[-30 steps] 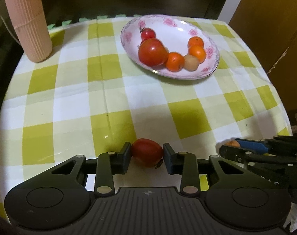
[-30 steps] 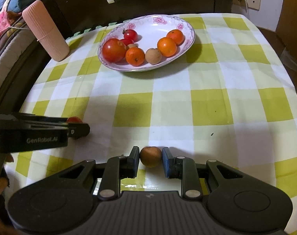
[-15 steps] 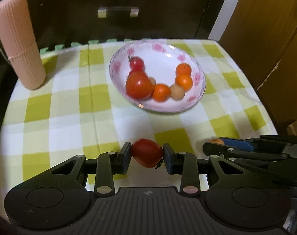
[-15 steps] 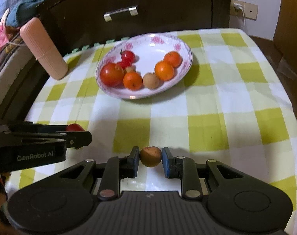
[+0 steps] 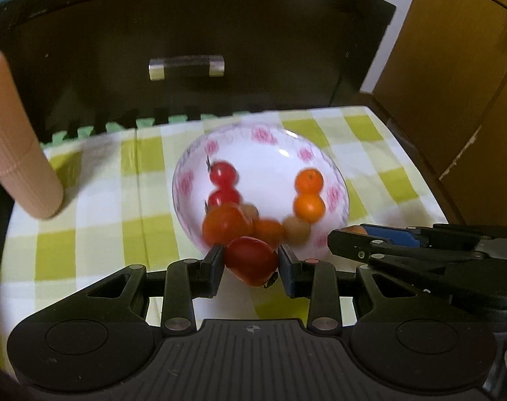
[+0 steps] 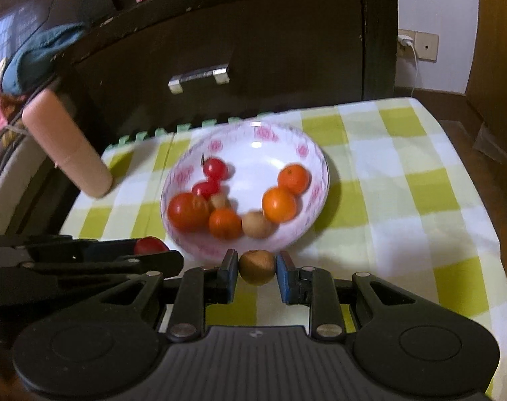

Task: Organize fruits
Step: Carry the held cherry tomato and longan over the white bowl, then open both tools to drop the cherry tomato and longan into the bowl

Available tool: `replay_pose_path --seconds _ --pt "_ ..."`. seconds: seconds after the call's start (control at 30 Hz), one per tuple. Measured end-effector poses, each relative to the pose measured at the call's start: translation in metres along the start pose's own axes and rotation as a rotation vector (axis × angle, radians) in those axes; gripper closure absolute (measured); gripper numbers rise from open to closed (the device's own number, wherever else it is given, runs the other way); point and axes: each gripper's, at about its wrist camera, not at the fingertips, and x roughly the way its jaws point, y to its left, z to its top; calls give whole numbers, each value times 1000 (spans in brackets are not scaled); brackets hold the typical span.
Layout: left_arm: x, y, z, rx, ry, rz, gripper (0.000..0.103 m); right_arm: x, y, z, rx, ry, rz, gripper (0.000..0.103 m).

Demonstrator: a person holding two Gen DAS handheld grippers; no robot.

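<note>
My left gripper [image 5: 250, 262] is shut on a red tomato [image 5: 251, 260], held in the air at the near rim of the white flowered bowl [image 5: 280, 147]. My right gripper [image 6: 257, 267] is shut on a small brown round fruit [image 6: 257, 266], also at the near edge of the bowl [image 6: 287, 140]. Inside the bowl lie several fruits: red tomatoes [image 6: 188, 211], orange citrus [image 6: 279, 204] and a brown fruit [image 6: 255, 224]. The right gripper [image 5: 360, 234] shows at the right of the left wrist view; the left gripper [image 6: 153, 250] shows at the left of the right wrist view.
A yellow and white checked cloth [image 6: 387, 180] covers the table. A pink ribbed cylinder [image 5: 13, 153] leans at the back left. A dark cabinet with a metal handle [image 5: 186, 66] stands behind the table. Wooden furniture [image 5: 454, 67] is on the right.
Both grippers have risen off the cloth with their fruits and moved forward to the bowl, which now looks closer and lies just beyond the fingertips. The grips are unchanged.
</note>
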Motion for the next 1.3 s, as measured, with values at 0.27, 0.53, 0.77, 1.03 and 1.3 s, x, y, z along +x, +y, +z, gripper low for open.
replay_pose_path --seconds 0.27,0.53,0.77,1.03,1.3 --pt "19 2 25 18 -7 21 61 21 -6 31 18 -25 -1 79" --pt "31 6 38 16 -10 35 61 39 -10 50 5 -29 -12 79" --pt "38 6 40 28 -8 46 61 51 -11 56 -7 -38 -22 79" --pt "40 5 40 44 -16 65 61 59 -14 57 4 -36 -21 78" --pt "41 6 40 50 -17 67 61 63 -14 56 4 -36 -23 78"
